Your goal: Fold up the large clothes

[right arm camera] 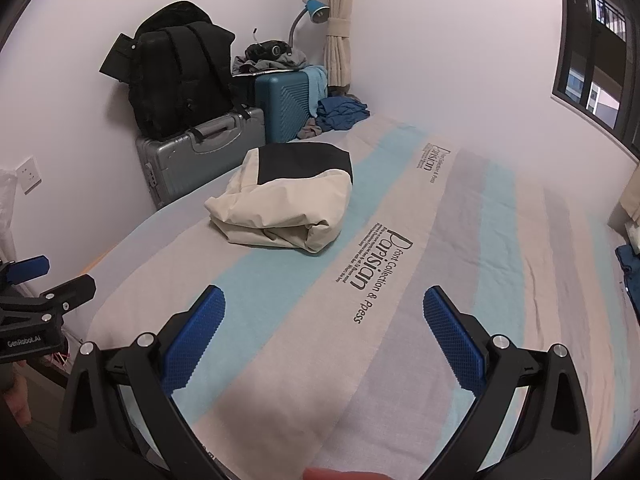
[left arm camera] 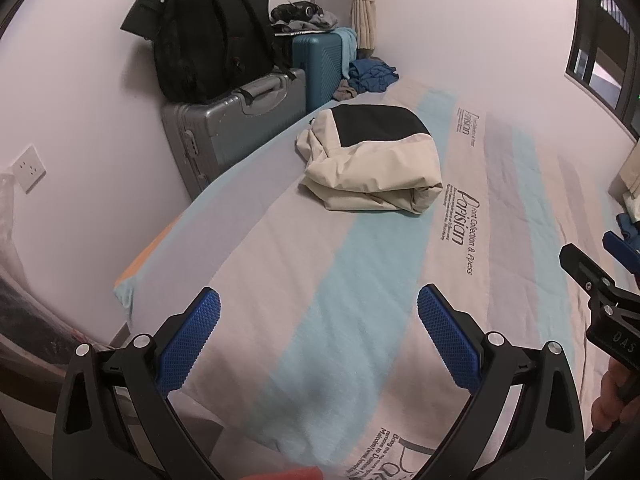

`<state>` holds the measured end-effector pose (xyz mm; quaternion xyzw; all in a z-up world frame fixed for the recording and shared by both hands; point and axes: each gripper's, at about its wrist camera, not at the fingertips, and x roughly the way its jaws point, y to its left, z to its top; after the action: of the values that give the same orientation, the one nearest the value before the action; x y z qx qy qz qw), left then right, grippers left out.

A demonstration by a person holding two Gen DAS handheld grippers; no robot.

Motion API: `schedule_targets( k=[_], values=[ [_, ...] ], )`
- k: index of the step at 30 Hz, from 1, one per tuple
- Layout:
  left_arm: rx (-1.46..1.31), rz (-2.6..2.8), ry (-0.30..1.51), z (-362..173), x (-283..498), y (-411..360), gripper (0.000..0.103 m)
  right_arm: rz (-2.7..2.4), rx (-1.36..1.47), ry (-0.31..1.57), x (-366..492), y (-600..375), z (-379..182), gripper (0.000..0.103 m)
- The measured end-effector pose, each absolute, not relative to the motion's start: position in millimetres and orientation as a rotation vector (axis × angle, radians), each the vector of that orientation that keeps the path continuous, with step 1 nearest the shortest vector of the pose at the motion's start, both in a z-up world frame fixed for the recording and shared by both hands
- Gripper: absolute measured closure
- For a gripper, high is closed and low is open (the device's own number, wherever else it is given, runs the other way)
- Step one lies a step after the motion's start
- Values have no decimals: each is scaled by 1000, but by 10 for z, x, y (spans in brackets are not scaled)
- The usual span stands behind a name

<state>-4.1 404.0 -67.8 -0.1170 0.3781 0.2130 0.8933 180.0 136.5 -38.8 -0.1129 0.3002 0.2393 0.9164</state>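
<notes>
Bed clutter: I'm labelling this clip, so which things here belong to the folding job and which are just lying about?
Job:
cream and black jacket, folded on the bed
left gripper, jaws open
right gripper, jaws open

Lying about:
black backpack
grey case
teal suitcase
blue clothes
desk lamp

The left gripper [left arm camera: 319, 322] was held with its two fingers spread wide apart, and nothing was between the blue pads [left arm camera: 190, 342]. The right gripper [right arm camera: 324, 324] was in the same state, wide apart and holding nothing, with its blue pads [right arm camera: 454, 344] bare. Both pointed forward and a little downward. They were side by side, apart from each other: each one appeared at the edge of the other's view, without touching.
</notes>
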Motion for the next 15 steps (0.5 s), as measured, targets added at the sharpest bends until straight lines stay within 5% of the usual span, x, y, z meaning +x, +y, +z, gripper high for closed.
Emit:
schedule_targets(
  k=[15],
  values=[
    [-215,440,768,-686,-39,3989,6,506,-243,627,1817,1368,-377,7]
  ],
)
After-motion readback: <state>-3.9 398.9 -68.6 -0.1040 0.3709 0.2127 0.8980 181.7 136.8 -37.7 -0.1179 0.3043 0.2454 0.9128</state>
